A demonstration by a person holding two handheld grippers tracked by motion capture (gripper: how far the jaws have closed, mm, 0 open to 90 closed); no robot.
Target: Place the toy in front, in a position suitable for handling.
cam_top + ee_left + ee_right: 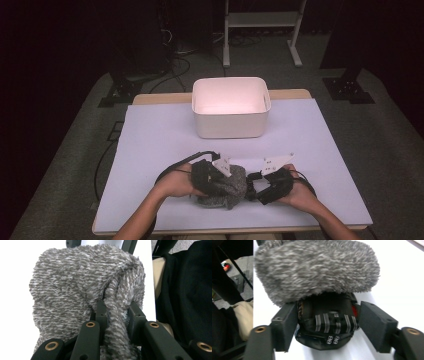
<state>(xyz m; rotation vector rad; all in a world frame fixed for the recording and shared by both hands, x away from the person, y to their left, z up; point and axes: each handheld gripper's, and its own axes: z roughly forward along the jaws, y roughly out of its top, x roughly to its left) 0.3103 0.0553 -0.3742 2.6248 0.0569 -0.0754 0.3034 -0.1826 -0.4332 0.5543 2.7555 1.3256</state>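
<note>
We see left gripper [116,315] jaws pinching fuzzy grey cover [82,285]; right gripper [328,322] at 3 o'clock, jaws spread around black object [327,322], not pressing.

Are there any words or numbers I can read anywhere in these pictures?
No readable text anywhere.
Black object between the right tongs: two small white marks near its lower edge, too blurred to read.
Fuzzy grey fabric, white bin, white table cover: no words or numbers.
</note>
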